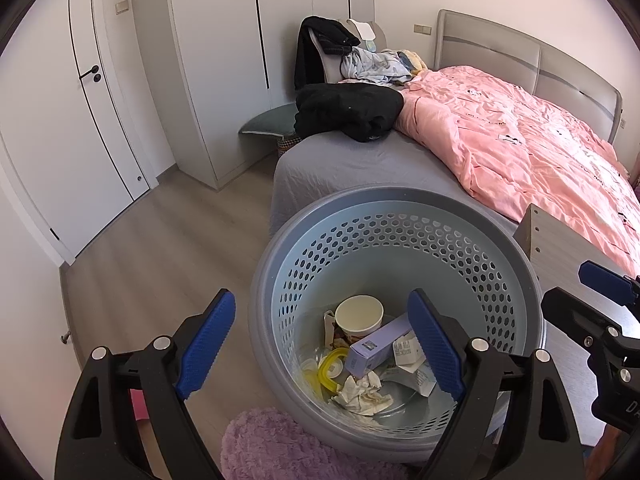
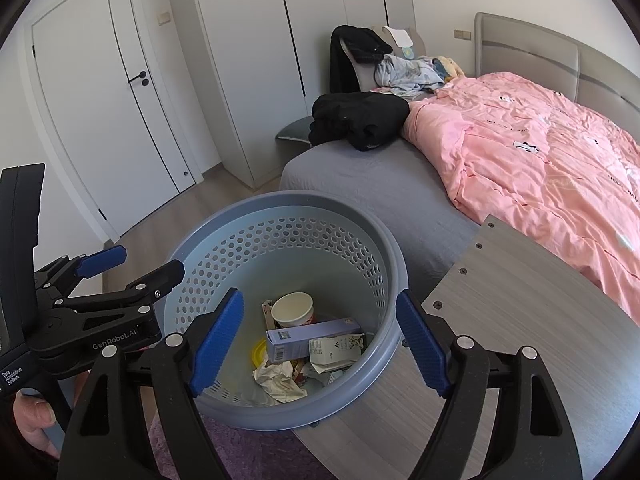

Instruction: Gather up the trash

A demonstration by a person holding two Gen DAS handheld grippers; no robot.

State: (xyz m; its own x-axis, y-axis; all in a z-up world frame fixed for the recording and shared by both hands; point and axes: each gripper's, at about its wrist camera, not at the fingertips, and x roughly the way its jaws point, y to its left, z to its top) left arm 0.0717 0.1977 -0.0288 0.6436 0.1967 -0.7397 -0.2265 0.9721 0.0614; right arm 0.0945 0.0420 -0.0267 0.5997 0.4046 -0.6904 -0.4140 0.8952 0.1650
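1. Wooden floor (image 1: 168, 248) lies bare on the left, running to one white door (image 1: 80, 128).
2. Left gripper (image 1: 320, 344) hangs over the rim, jaws spread wide, holding nothing.
3. One perforated blue bin (image 2: 224, 240) stands mid-frame; inside are one paper cup (image 2: 292, 310), one purple box (image 2: 312, 338), one yellow lid (image 1: 330, 368) and one crumpled tissue (image 2: 278, 378).
4. Right gripper (image 2: 320, 344) is empty, its jaws opening.
5. One grey tabletop (image 2: 520, 320) edge touches the bin; one bed (image 2: 360, 184) lies behind.

One basket (image 1: 400, 216) holds one cup (image 1: 359, 314), one box (image 1: 380, 346), one yellow lid (image 1: 330, 368).
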